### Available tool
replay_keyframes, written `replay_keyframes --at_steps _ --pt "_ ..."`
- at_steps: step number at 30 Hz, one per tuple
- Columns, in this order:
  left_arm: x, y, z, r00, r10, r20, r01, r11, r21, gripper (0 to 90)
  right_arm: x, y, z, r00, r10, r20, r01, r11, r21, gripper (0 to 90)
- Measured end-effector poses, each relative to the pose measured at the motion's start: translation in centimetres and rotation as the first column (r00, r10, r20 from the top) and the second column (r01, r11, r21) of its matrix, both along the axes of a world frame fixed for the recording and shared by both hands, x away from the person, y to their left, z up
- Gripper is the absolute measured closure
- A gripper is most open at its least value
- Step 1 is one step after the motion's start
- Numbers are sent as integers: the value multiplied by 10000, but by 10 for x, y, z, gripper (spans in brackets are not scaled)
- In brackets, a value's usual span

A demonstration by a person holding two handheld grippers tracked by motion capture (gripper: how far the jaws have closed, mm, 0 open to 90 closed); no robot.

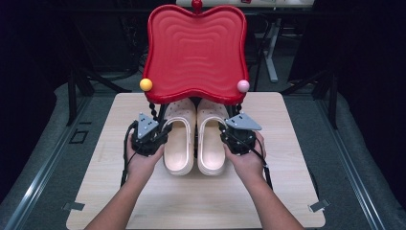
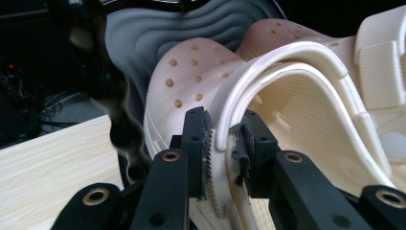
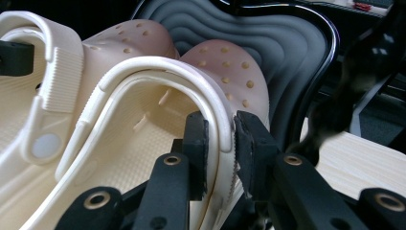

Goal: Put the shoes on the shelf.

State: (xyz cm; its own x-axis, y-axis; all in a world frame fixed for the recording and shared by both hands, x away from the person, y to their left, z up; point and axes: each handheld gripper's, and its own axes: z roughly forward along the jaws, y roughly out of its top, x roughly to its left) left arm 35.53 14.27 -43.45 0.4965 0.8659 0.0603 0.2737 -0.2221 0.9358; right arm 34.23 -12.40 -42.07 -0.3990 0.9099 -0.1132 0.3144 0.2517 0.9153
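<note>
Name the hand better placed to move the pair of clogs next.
Neither, probably both together: the left gripper pinches the left clog by its outer rim, the right gripper the right clog, mirrored.

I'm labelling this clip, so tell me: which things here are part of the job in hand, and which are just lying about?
In the job:
- left clog, its side wall clamped by the left gripper
- right clog, its side wall clamped by the right gripper
- red tray rack, over the clogs' toes

Just there:
- wooden table
- yellow ball and pink ball on the rack's corners
</note>
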Motion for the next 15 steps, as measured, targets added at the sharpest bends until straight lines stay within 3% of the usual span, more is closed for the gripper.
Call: replay_keyframes --at_steps 5,8,12,15 --pt "14 -6 5 9995 211 224 -220 9990 388 746 13 6 7 9999 -154 -57 153 9998 -139 744" --pt "17 -8 3 9997 189 182 -195 9993 315 739 17 9 8 9998 -206 3 206 9995 -258 739" --pt "13 -12 -3 9992 89 387 -106 9989 457 724 19 8 3 9991 -246 -332 237 9993 -293 720" --pt "14 -11 -3 9994 124 328 -131 9997 205 714 17 9 0 9995 -223 -245 220 9997 -105 708"
